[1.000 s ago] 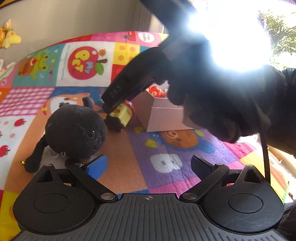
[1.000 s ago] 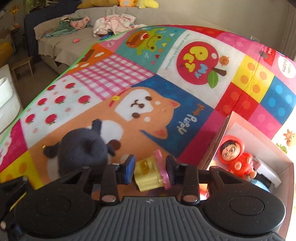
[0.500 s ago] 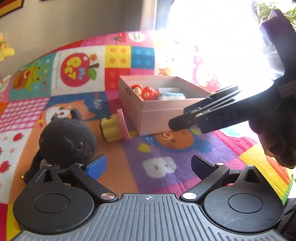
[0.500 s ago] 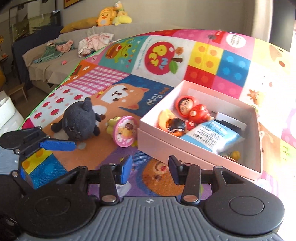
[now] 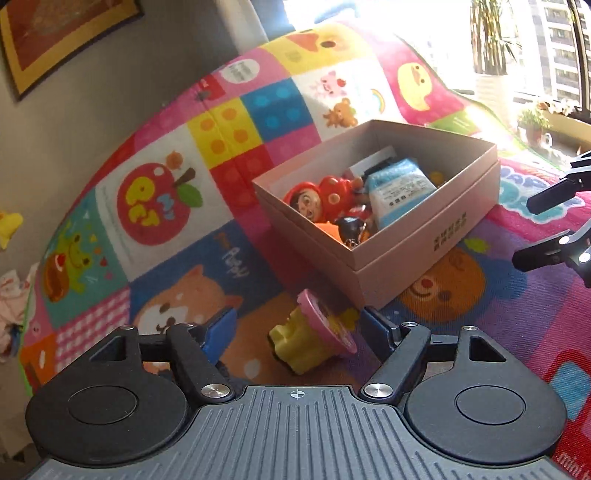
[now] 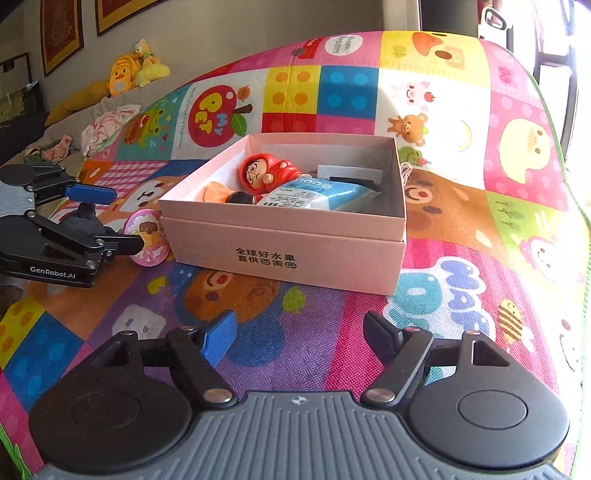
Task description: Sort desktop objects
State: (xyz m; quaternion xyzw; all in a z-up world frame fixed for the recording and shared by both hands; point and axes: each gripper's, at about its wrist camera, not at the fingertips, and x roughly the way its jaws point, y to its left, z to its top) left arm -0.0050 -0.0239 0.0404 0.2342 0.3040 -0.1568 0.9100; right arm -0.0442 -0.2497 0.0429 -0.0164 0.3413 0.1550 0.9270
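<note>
Left gripper (image 5: pixel 297 326) fingers spread wide around yellow plastic toy with pink round cap (image 5: pixel 310 341), lying tipped on woven cartoon playmat (image 5: pixel 258 110), just beside pale pink cardboard box (image 6: pixel 284 254). Box front printed 全球好水果. Inside: glossy red-hooded figurine (image 6: pixel 267 173), blue-white crinkly packet (image 6: pixel 314 194). Right gripper (image 6: pixel 299 332) fingers spread, nothing held. Black fuzzy plush (image 6: pixel 83 221) behind left gripper, which is marked GenRobot.AI.

Grey wall (image 6: pixel 221 33) with framed pictures (image 6: pixel 61 35); sunlit window (image 5: pixel 535 55).

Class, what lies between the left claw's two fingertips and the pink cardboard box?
The yellow toy with a pink disc, on its side between the open left claw and the pink cardboard box, in the left wrist view.
</note>
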